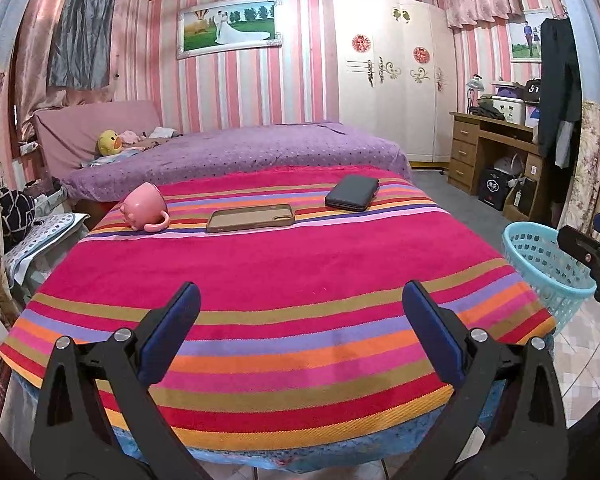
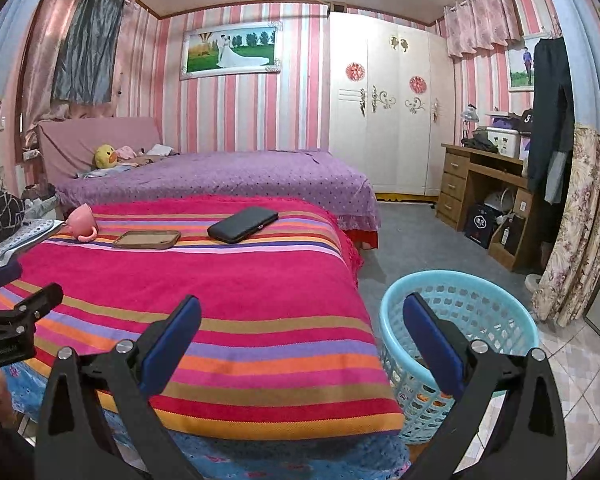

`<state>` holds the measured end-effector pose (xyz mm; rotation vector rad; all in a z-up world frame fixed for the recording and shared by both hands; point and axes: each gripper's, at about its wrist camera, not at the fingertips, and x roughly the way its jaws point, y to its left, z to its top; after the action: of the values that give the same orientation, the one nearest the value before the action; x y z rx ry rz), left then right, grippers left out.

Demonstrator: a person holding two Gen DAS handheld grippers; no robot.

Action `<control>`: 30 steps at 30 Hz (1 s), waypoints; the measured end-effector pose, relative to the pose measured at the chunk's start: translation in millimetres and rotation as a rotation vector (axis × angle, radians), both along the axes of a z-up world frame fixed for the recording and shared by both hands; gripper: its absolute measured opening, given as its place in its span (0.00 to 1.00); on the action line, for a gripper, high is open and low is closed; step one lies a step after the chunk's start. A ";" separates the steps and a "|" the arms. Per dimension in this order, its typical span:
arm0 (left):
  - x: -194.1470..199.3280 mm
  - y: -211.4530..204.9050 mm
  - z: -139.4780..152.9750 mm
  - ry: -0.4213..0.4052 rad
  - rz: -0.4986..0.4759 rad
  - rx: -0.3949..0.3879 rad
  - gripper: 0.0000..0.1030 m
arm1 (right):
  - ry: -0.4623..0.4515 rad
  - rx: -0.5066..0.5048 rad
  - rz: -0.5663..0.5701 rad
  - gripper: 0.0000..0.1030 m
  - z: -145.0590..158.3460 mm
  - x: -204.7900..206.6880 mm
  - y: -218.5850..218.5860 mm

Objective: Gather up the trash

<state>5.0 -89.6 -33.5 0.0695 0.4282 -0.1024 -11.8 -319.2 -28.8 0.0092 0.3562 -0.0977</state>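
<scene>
A light blue plastic basket stands on the floor at the right of a table with a striped pink cloth. Something orange shows through its lower wall; what it is I cannot tell. My left gripper is open and empty above the table's near edge. My right gripper is open and empty, between the table's right corner and the basket, with its right finger in front of the basket. The basket also shows in the left wrist view. No loose trash is visible on the cloth.
On the cloth's far part lie a tipped pink mug, a brown phone case and a dark wallet-like case. A purple bed is behind, a wooden desk at the right, a white wardrobe at the back.
</scene>
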 end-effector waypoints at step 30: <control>-8.8 16.7 5.5 -0.042 0.035 -0.001 0.95 | -0.019 -0.032 0.030 0.96 -1.4 0.8 14.9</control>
<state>-3.8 -72.9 -28.0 0.0633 0.3872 -0.0660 -11.0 -304.3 -30.3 -0.0263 0.3354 -0.0738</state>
